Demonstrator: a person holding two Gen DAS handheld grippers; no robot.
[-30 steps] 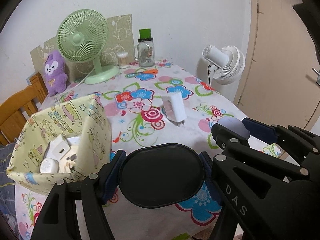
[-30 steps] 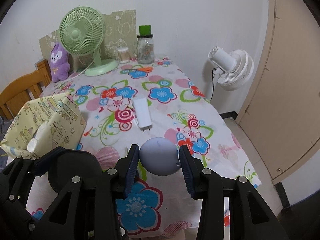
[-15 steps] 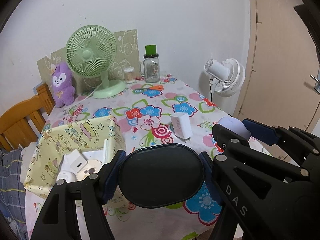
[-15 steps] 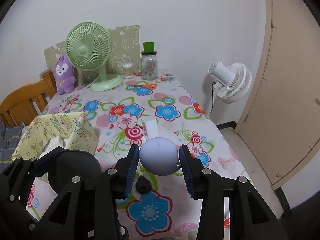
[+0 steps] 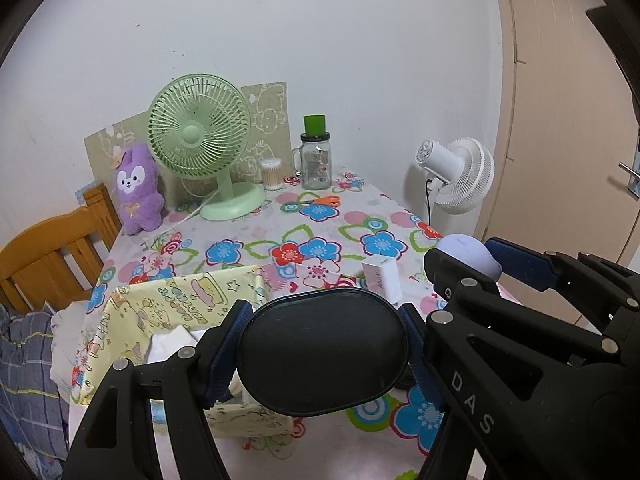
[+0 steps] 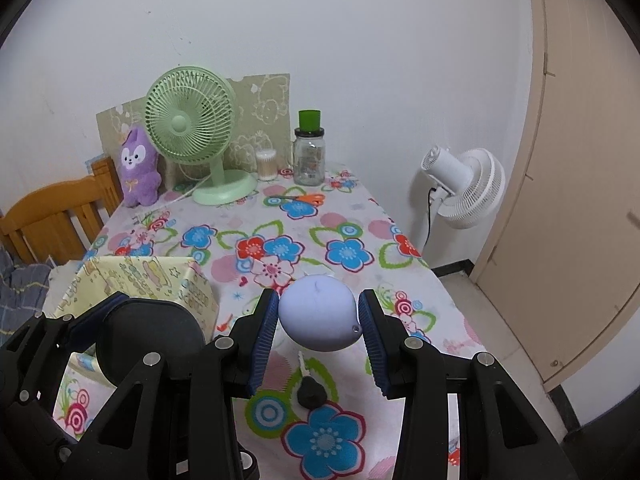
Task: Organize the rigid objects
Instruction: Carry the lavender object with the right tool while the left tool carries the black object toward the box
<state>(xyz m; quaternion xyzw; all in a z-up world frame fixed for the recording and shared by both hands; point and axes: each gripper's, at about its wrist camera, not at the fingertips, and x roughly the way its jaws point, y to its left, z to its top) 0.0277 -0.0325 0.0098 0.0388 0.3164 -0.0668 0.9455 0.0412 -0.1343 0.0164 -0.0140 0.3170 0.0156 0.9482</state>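
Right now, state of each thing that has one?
left gripper: shut on black oval case
right gripper: shut on lavender egg-shaped device
yellow fabric bin: open, holding white chargers
white charger: lying on tablecloth
green fan: upright, blades not blurred
glass jar: lidded

- Soft, even indoor light fills the room; the white wall (image 6: pixel 360 40) is bright in the middle and greys off toward the corners.
- Shadows are faint and diffuse; a soft one lies under the green fan (image 6: pixel 188 128) base.
- No hard glare; only a dull sheen on the black oval case (image 5: pixel 324 352).
- Strong fisheye bend: the door frame (image 6: pixel 540 120) curves, and black vignette rims every corner.
- The floral tablecloth (image 6: pixel 340 216) is sharp at mid-distance.
- The door handle (image 6: pixel 634 218) is smeared at the right edge of the right wrist view.
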